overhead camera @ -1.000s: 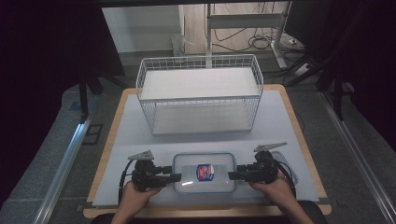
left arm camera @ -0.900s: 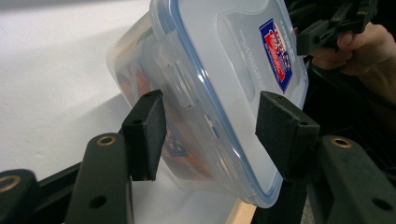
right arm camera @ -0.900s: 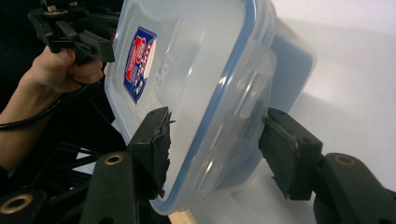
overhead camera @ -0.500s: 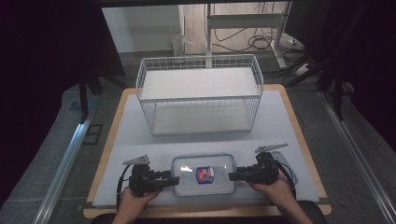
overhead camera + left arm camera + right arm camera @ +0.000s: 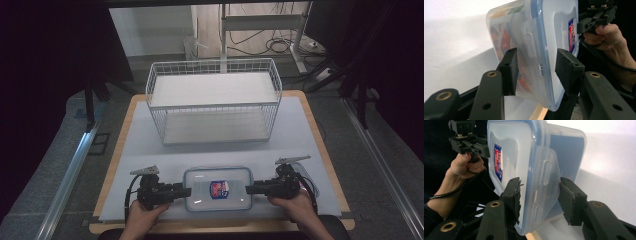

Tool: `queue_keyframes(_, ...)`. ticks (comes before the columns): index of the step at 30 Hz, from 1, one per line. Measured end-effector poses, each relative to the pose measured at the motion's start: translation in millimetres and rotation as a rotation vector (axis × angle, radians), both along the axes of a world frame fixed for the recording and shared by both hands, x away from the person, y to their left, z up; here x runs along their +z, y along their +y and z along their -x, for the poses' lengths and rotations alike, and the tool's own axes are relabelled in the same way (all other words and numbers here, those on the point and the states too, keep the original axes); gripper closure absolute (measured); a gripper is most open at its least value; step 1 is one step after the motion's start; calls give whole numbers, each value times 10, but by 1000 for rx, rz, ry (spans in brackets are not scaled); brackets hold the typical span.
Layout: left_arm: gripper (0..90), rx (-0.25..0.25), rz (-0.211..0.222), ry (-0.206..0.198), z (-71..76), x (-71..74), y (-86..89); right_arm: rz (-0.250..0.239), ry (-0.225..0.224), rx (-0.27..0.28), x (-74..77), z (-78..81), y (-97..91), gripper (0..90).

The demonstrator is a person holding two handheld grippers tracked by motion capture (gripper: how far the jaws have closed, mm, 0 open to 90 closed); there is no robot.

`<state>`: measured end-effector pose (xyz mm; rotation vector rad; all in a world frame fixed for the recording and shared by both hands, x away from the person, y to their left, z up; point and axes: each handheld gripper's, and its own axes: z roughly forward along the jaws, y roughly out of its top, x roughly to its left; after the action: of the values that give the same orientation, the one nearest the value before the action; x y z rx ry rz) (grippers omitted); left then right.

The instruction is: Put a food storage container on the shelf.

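From the high view, a clear food box (image 5: 218,188) with a blue-edged lid sits on the counter (image 5: 150,150), on the near side of the white wire basket (image 5: 214,100). The left hand-held gripper (image 5: 186,191) and the right hand-held gripper (image 5: 250,189) sit at the box's two short ends, probably to lift it evenly. In the left gripper view, the jaws have just been closing around the box's side latch (image 5: 530,45), one above and one below. In the right gripper view, the jaws also have just been closing over the other latch (image 5: 546,180). I cannot tell if the pads press yet.

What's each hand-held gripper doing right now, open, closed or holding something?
Left hand-held gripper: closing around the container, grip unclear.
Right hand-held gripper: closing around its other end, grip unclear.
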<state>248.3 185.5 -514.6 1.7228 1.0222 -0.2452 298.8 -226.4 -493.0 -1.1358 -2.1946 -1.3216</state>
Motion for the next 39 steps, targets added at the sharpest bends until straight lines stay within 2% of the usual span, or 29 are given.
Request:
queue_keyframes(10,545,12,-37,1,-63,55,-13,15,-66,-10,66,-10,38,543)
queue_keyframes(16,545,9,-42,-32,-130,165,-7,2,-94,-17,156,-53,40,544)
queue_keyframes(18,545,11,-46,-48,-157,236,-3,-3,-99,-17,179,-67,39,544)
queue_keyframes(21,545,14,-49,-82,-217,392,0,-14,-137,-18,300,-119,42,544)
queue_keyframes(23,545,14,-48,-93,-235,433,2,-15,-143,-20,343,-132,41,543)
queue_keyframes(25,546,17,-47,-113,-273,526,5,-23,-175,-23,477,-180,41,543)
queue_keyframes(26,546,17,-47,-130,-313,627,5,-25,-186,-23,524,-198,41,543)
queue_keyframes(27,546,17,-47,-130,-313,627,5,-28,-199,-23,570,-219,41,543)
queue_keyframes(28,546,19,-49,-145,-354,731,3,-29,-206,-25,617,-238,41,543)
queue_keyframes(29,546,19,-49,-145,-354,731,3,-29,-206,-25,617,-238,41,543)
queue_keyframes(30,546,21,-53,-160,-395,829,-1,-37,-223,-26,706,-279,37,543)
queue_keyframes(32,546,22,-58,-176,-434,918,-3,-42,-236,-29,782,-313,35,542)
queue_keyframes(33,546,22,-58,-176,-434,918,-3,-42,-236,-29,782,-313,35,542)
queue_keyframes(34,546,23,-62,-185,-478,999,-3,-48,-252,-34,874,-357,34,542)
queue_keyframes(36,546,26,-61,-196,-519,1083,-2,-51,-261,-37,939,-394,37,542)
queue_keyframes(37,546,26,-61,-196,-519,1083,-2,-54,-266,-38,983,-423,39,542)
queue_keyframes(38,546,30,-60,-199,-537,1127,0,-54,-266,-38,983,-423,39,542)
queue_keyframes(39,546,34,-58,-214,-578,1213,6,-62,-272,-39,1053,-468,40,542)
